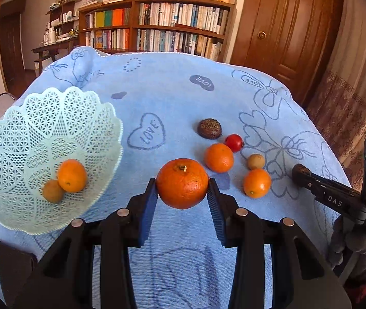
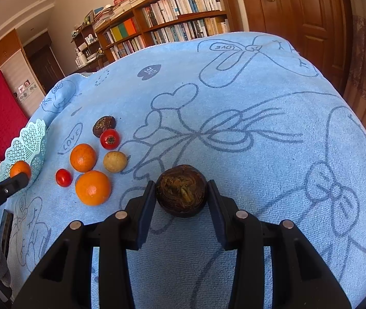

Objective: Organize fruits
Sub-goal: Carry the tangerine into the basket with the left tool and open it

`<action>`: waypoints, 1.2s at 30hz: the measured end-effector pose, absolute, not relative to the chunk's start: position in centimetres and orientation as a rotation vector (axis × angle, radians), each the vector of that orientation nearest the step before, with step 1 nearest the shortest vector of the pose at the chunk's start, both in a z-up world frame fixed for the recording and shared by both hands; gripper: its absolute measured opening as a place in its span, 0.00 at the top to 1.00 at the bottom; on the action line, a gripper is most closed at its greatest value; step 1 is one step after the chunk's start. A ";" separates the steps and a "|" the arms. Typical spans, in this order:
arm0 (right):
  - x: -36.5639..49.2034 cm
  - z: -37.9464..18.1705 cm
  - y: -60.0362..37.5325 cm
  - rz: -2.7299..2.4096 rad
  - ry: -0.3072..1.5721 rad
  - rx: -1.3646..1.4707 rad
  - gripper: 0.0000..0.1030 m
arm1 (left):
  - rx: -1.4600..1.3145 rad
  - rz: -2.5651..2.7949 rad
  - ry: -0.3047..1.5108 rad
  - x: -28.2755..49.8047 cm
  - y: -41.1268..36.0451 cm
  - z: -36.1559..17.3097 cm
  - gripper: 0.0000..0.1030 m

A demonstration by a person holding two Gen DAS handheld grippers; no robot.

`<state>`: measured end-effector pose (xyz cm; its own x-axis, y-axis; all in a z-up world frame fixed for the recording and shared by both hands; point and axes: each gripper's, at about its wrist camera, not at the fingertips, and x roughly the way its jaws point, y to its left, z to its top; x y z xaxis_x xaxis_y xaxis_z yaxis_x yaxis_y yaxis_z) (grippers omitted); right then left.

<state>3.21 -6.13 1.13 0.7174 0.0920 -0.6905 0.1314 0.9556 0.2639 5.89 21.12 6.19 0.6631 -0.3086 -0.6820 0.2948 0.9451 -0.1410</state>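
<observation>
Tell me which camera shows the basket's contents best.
The left wrist view: the mint basket faces the camera, with an orange and a small brown fruit inside. The right wrist view catches only its rim edge-on at far left.

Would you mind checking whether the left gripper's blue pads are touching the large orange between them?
Touching. In the left wrist view both pads of the left gripper press against the sides of the large orange, with no gap showing.
</observation>
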 end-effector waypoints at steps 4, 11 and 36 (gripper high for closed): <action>3.2 1.1 -6.1 -0.027 0.774 0.307 0.61 | -0.046 -0.274 0.753 6.7 24.0 7.0 0.61; 3.2 1.1 -6.1 -0.037 0.776 0.307 0.61 | -0.097 -0.151 0.746 8.1 29.0 7.4 0.61; 3.5 1.0 -6.0 -0.049 0.794 0.291 0.61 | -0.182 -0.001 0.666 6.8 36.1 9.0 0.20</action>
